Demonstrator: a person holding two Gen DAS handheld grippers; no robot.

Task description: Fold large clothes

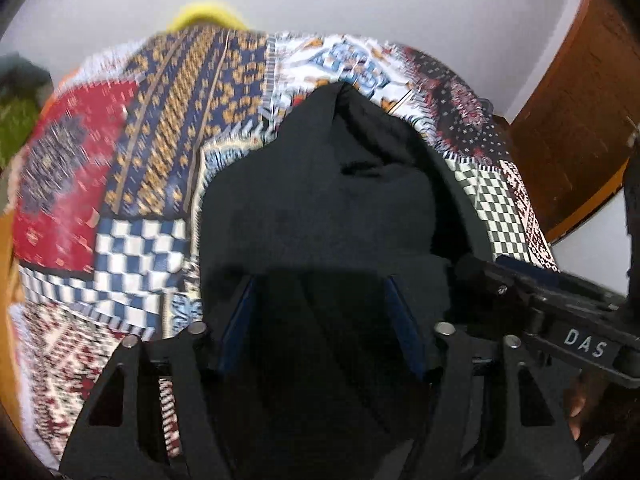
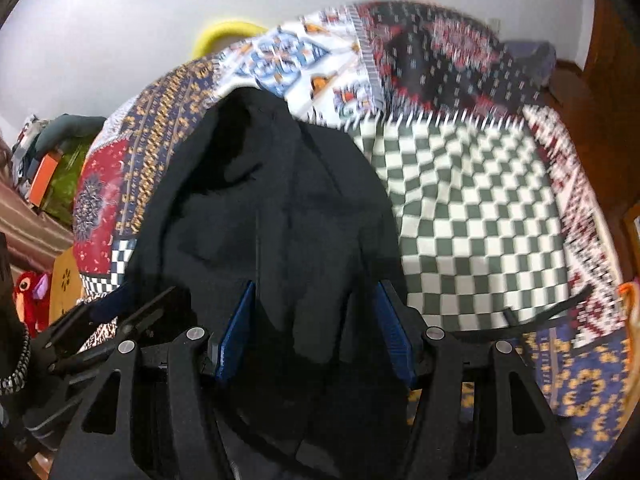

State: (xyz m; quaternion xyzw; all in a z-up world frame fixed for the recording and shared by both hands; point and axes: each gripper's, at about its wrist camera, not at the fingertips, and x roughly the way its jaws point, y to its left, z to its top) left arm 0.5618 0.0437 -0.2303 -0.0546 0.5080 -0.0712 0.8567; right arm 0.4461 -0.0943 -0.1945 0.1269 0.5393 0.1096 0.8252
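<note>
A black garment point(image 1: 316, 208) lies bunched on a patchwork bedspread point(image 1: 152, 152). In the left wrist view my left gripper point(image 1: 320, 300) has its jaws wide apart, with the black cloth lying between the blue pads point(image 1: 240, 320). In the right wrist view the same garment point(image 2: 272, 208) fills the middle, and my right gripper point(image 2: 314, 312) also stands wide open with cloth between its blue pads point(image 2: 394, 328). The right gripper's body point(image 1: 576, 320) shows at the right edge of the left wrist view. The left gripper point(image 2: 104, 312) shows at the left of the right wrist view.
The bedspread point(image 2: 472, 216) covers the bed, with a checkered patch to the right of the garment. A yellow object point(image 2: 228, 36) lies at the far edge by the white wall. Wooden furniture point(image 1: 568, 120) stands at the right. Clutter point(image 2: 52, 168) and a red toy point(image 2: 28, 292) sit at the left.
</note>
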